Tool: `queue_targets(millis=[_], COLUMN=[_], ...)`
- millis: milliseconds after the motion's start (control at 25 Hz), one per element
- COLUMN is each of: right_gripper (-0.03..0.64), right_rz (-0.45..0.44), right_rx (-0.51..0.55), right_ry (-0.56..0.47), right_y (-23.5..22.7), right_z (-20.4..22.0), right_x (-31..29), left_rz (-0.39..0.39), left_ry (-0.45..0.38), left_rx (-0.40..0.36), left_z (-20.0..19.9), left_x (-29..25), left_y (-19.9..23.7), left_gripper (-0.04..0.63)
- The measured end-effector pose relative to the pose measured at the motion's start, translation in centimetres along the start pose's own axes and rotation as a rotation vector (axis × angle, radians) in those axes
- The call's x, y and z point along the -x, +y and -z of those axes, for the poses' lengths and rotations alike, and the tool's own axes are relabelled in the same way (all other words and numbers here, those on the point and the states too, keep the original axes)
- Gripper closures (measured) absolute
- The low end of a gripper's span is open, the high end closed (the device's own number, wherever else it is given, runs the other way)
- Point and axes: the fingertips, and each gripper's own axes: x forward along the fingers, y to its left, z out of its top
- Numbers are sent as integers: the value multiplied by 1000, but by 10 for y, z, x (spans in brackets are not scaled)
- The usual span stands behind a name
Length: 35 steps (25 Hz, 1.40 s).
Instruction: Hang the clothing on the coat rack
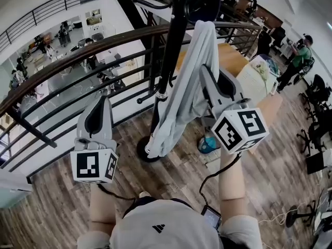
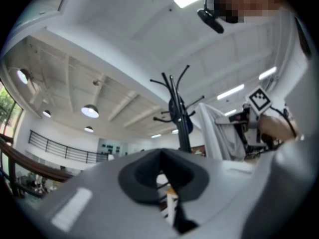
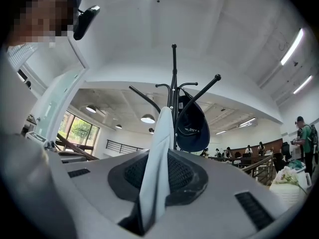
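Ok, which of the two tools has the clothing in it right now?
The right tool, shut on the pale grey garment beside the coat rack. The left tool is shut with nothing between its jaws.

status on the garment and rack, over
Left gripper shut, empty. Right gripper shut on garment, raised beside coat rack; hooked or not, cannot tell. Dark cap takes one hook.

The only brand mark is a small white logo of three slanted bars, with no letters, on the shirt (image 1: 171, 219) of the person in the head view. A short line of white lettering runs across the dark cap (image 3: 192, 126) but is too small to read. The left cube (image 1: 94, 166) and right cube (image 1: 239, 130) carry black-and-white square markers, with no words or numbers.
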Motion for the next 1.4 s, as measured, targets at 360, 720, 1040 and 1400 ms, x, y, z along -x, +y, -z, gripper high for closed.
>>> queue_targets(millis=[360, 720, 1040, 1400], right_gripper=[548, 594, 617, 617], right_rz=[-39, -42, -35, -14], right_rx=[-22, -35, -13, 19], right_ry=[6, 15, 34, 41], right_y=[6, -11, -12, -29], right_z=[15, 26, 45, 55], right_x=[30, 78, 101, 138], left_rz=[-18, -24, -27, -33], left_ry=[4, -1, -2, 12], left_rx=[-4, -22, -33, -41], left_z=[-4, -18, -19, -21], left_x=[9, 20, 32, 45], left_y=[-24, -75, -91, -125], left_gripper=[588, 588, 588, 588])
